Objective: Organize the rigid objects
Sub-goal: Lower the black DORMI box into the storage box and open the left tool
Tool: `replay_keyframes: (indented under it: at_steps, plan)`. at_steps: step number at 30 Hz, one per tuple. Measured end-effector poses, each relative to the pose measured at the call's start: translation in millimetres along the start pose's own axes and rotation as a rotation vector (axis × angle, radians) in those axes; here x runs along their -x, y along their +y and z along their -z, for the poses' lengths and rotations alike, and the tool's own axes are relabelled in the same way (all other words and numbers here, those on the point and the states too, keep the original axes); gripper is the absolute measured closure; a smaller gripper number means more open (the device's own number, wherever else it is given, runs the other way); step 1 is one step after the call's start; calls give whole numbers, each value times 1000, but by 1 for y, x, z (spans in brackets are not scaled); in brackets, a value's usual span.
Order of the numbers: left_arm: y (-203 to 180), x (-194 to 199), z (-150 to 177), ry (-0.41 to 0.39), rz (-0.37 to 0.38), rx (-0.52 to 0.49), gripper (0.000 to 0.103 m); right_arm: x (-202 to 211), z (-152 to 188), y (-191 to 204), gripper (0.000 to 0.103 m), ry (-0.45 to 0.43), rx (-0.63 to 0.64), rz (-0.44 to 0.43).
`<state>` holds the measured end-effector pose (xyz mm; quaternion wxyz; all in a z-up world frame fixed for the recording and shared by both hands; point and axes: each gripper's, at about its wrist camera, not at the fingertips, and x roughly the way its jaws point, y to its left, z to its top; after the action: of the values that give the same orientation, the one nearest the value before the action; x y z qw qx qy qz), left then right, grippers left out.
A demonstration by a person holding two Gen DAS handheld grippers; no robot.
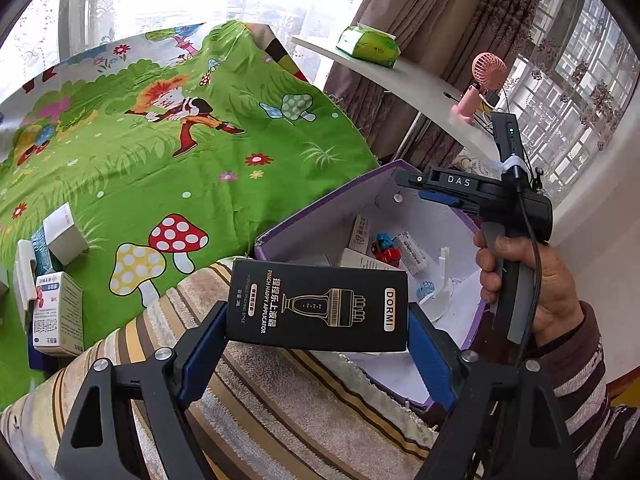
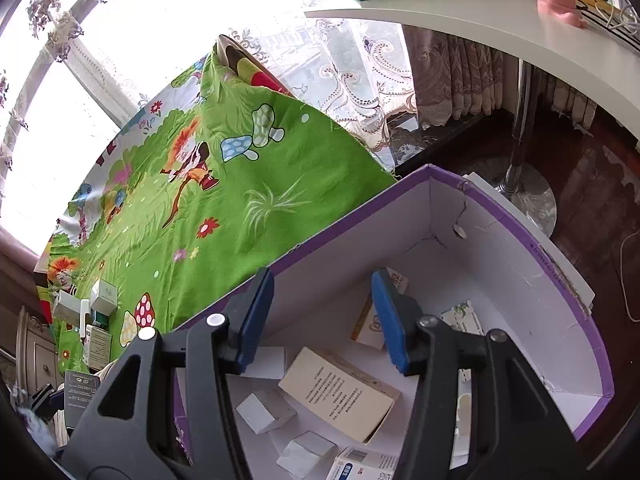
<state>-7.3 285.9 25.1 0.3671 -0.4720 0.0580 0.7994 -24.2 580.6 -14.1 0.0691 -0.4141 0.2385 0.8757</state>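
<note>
1. Nearest in the left wrist view: the left gripper (image 1: 318,334) is clamped on a black DORMI box (image 1: 318,306), blue pads pressing its two short ends; the box sits crosswise, printed face up, above a striped towel (image 1: 280,400) and right at the near rim of the purple box (image 1: 320,216).
2. The right gripper (image 2: 320,320) has its jaws spread wide with nothing between them; it hangs over the purple box (image 2: 560,280), and the person's right hand (image 1: 532,280) grips its handle on the right side of the left view.
3. Inside the purple box, under the right gripper: a cream carton (image 2: 340,394) with printed text, two small grey-white boxes (image 2: 266,410), a blue-and-white pack (image 2: 364,466) at the near edge; farther in, a red and blue toy car (image 1: 386,248) and a white plastic piece (image 1: 440,284).
4. Left, on the green mushroom-print cloth (image 1: 180,168), a cluster of small cartons (image 1: 56,280) still lies outside the box.
5. Far right: a white shelf (image 1: 420,84) with a green tissue pack (image 1: 368,46) and a pink fan (image 1: 478,84); curtains and window behind.
</note>
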Motion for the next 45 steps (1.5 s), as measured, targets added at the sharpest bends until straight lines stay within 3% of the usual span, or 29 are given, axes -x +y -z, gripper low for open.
replay_keyframes:
  at_steps: [6,22,36,45]
  plan:
    - [-8,-16,-10,28,30,1,18,31,18,-7,32,-33,21,44]
    - [-49,-51,-30,72,99,-80,16,60,35,-25,29,-38,12,50]
    - [-1,-21,-26,0,101,63,16,62,36,-12,29,-24,41,40]
    - [44,10,-12,-74,76,187,16,56,43,18,28,11,110,19]
